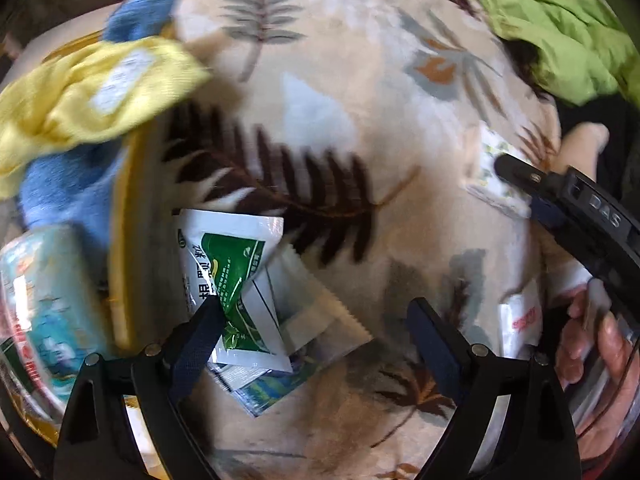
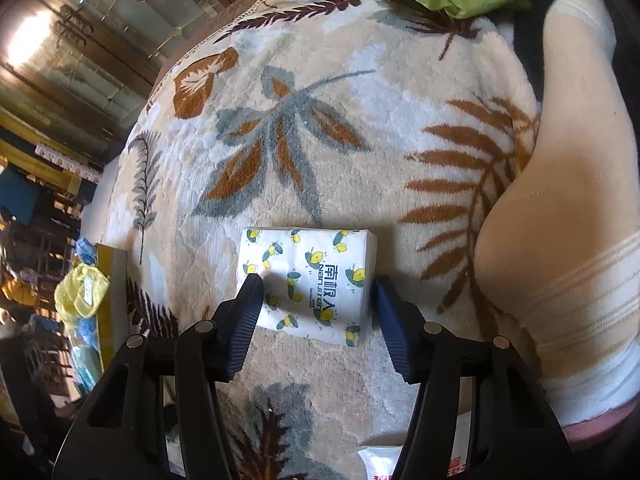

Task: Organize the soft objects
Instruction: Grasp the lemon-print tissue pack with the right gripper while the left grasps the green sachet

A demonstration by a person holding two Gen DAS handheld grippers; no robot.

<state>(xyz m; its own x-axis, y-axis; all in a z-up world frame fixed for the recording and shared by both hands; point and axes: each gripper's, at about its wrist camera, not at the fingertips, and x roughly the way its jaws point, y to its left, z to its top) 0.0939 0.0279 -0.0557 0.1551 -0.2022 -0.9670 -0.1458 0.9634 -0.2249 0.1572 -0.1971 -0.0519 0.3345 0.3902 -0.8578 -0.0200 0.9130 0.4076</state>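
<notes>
One leaf-patterned plush blanket [image 2: 320, 140] holds one tissue pack [image 2: 308, 280] between the wide-open, empty right gripper [image 2: 318, 296], while the left gripper [image 1: 312, 320], also spread, straddles several sachets [image 1: 236, 280].

The leaf-patterned blanket [image 2: 320, 128] is thick, matt plush with a fuzzy nap. The tissue pack [image 2: 310, 280] wears smooth, faintly shiny plastic film. The green-and-white sachet [image 1: 236, 280] is glossy, crinkled foil-like plastic. The yellow cloth [image 1: 92, 96] looks ribbed and soft; the blue towel [image 1: 68, 192] is fluffy terry. The right gripper [image 2: 318, 294] has ridged, matt blue pads on black plastic.
</notes>
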